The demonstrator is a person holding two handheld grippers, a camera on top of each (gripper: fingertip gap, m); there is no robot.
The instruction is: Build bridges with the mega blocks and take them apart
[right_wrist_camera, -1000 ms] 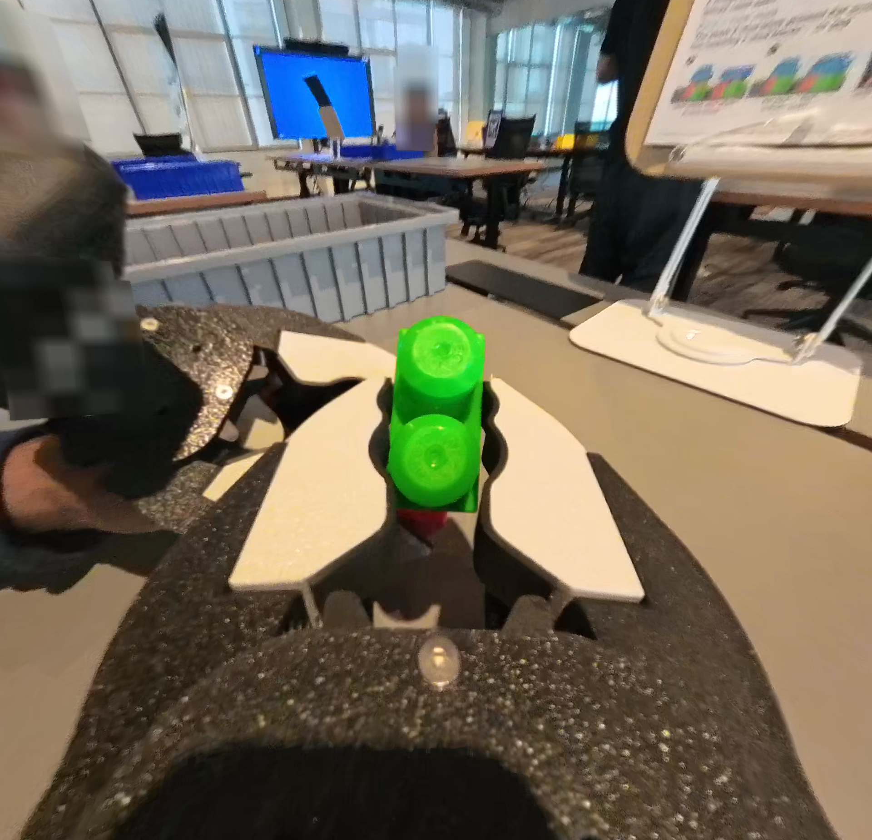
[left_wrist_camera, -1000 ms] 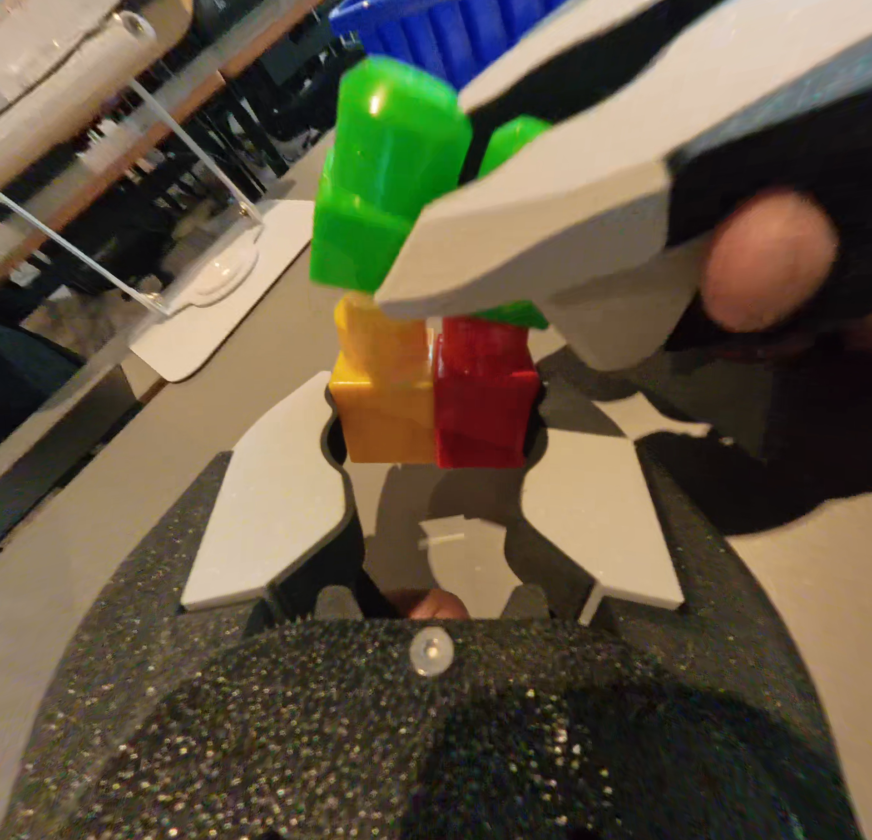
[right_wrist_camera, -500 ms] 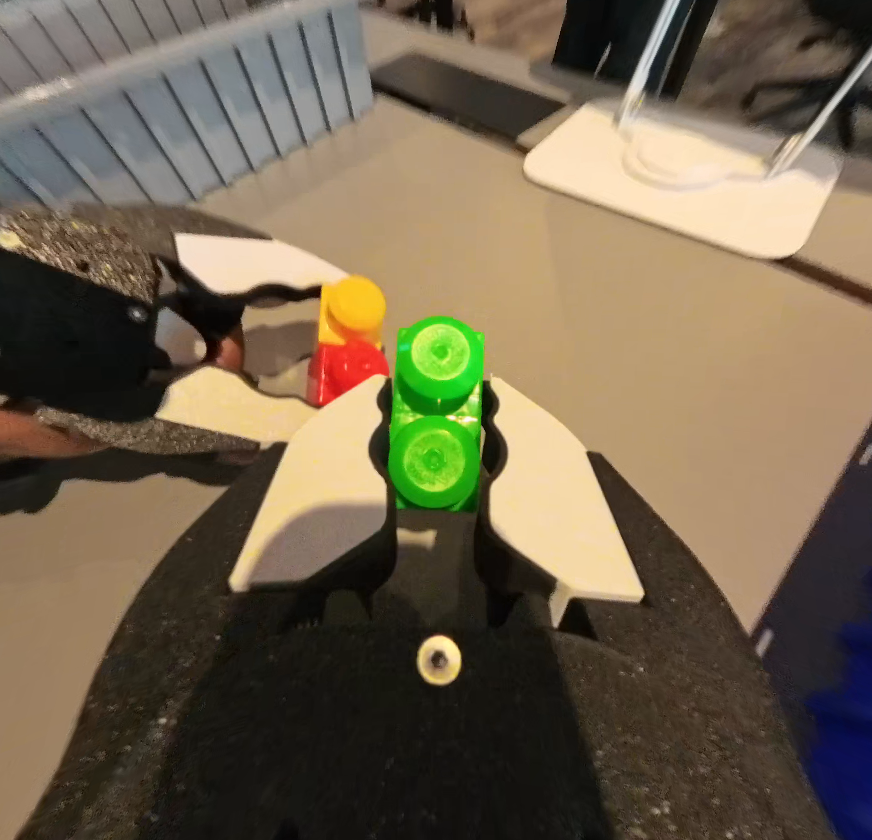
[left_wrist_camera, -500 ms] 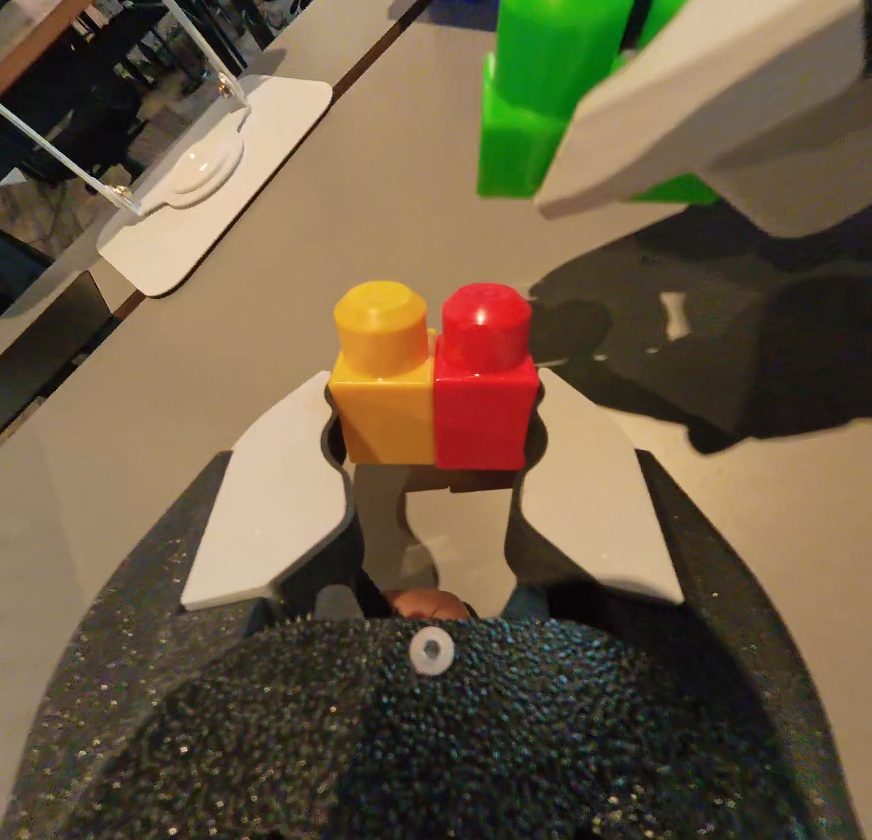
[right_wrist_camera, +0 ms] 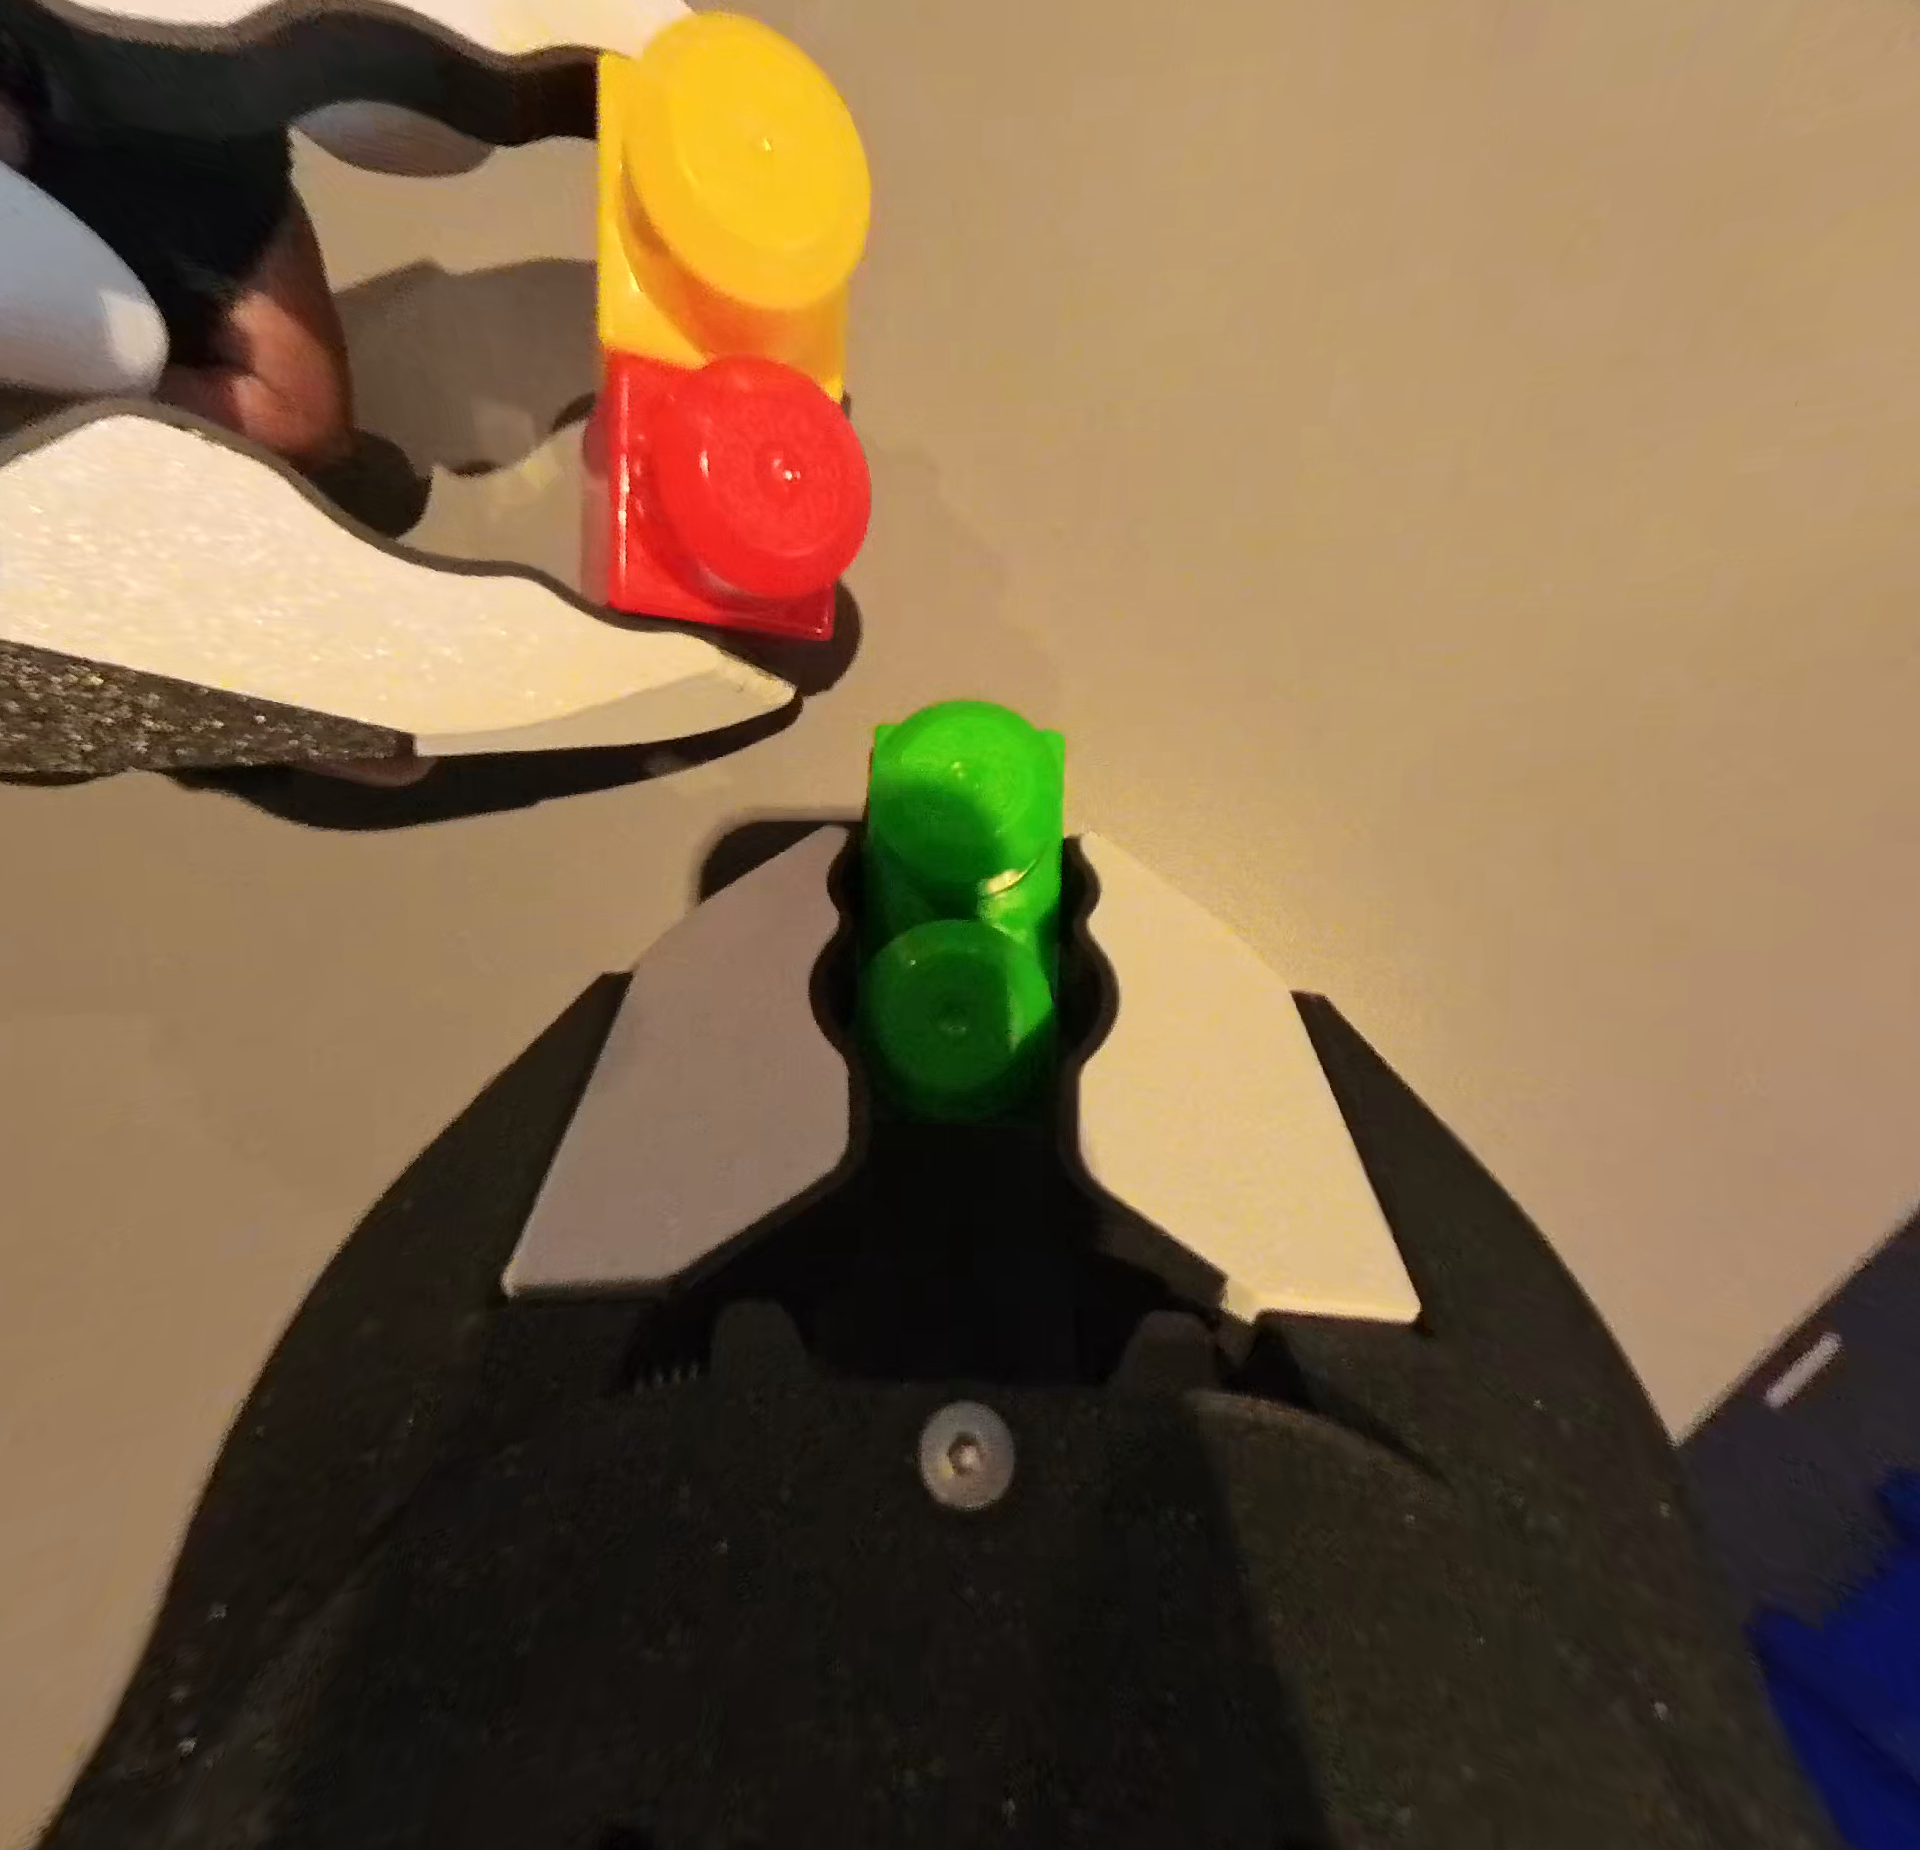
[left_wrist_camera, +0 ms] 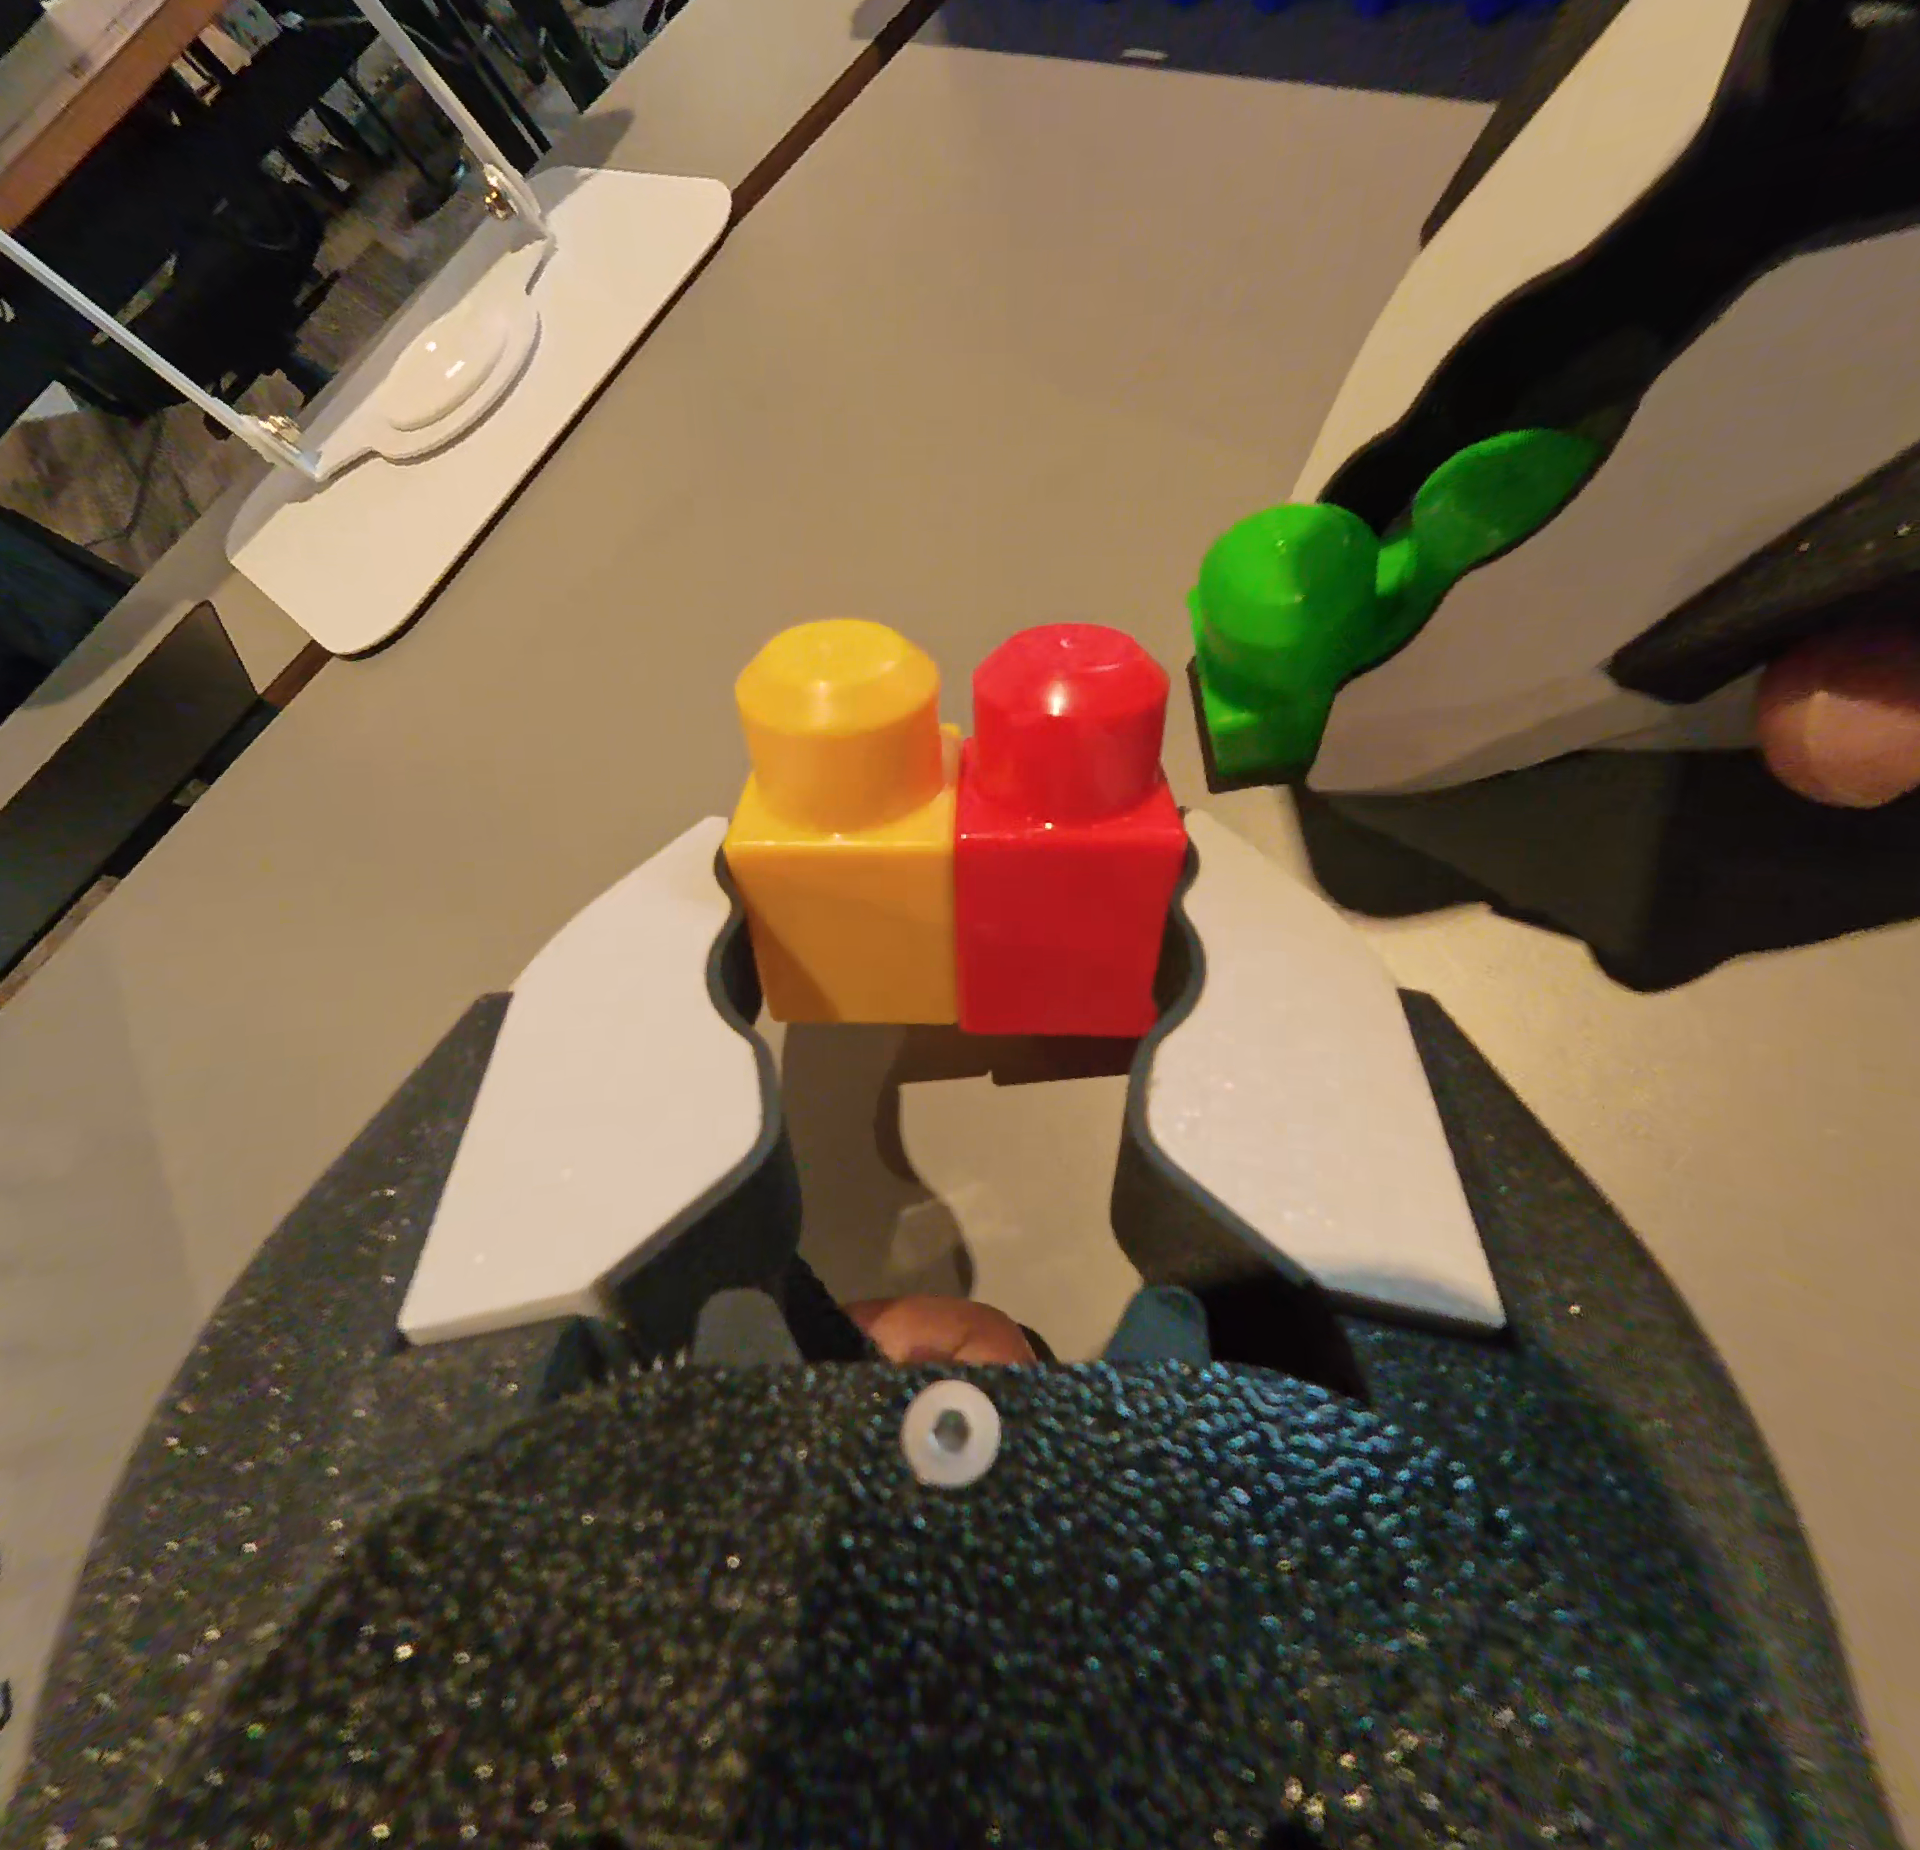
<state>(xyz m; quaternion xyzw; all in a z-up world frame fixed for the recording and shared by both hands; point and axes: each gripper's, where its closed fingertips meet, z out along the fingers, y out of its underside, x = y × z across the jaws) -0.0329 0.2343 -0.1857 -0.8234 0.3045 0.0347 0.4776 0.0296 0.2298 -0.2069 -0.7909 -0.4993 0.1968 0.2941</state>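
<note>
Left wrist view: left gripper (left_wrist_camera: 956, 927) clamped on yellow block (left_wrist_camera: 847, 865) and red block (left_wrist_camera: 1065, 865) side by side mid-bench, right gripper (right_wrist_camera: 961, 979) clamped on green block (right_wrist_camera: 961, 927) just beside; light, stiff, slick plastic, probably best pinched on flat sides; no readable writing.

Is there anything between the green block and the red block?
Nothing: only bare table shows between green block and red block in the right wrist view.

Yellow block (left_wrist_camera: 842, 834), red block (left_wrist_camera: 1065, 844), green block (right_wrist_camera: 961, 917); tan table (left_wrist_camera: 987, 346).
</note>
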